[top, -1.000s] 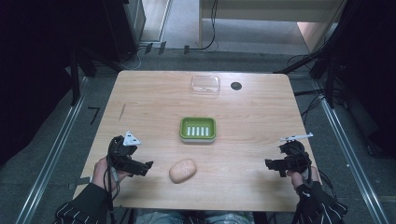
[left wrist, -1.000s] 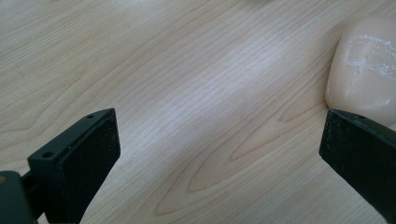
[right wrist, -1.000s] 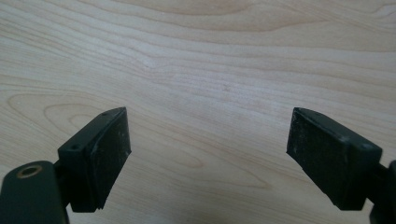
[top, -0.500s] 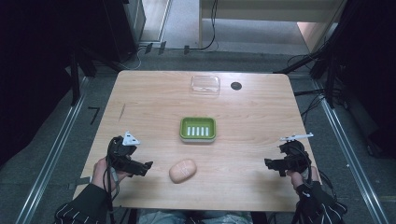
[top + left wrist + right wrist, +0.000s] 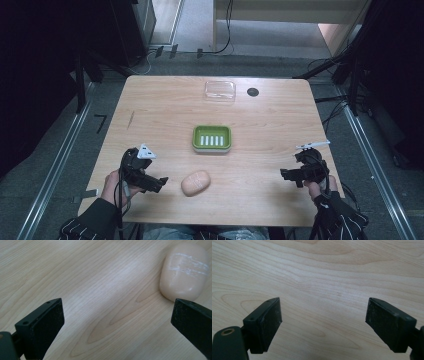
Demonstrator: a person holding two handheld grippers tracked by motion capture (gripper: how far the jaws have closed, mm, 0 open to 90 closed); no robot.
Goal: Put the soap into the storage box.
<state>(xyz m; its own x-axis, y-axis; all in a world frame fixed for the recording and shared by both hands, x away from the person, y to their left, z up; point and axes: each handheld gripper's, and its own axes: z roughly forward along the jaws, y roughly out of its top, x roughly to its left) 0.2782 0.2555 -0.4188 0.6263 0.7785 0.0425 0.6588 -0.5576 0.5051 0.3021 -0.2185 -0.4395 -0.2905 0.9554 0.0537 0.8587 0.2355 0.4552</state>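
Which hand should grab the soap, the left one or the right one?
Probably left. The left gripper is open right beside the soap, which shows just past its jaws in its own view. The right gripper is open too, but farther off.

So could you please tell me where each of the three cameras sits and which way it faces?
High view: above the person's side, looking forward and down on the table; forearms, left gripper and right gripper show.
Left gripper view: rides the left gripper, looking down at the tabletop; its two jaws stand wide apart.
Right gripper view: rides the right gripper, facing bare wood; jaws apart.
Shared: the soap appears in the high and left gripper views.
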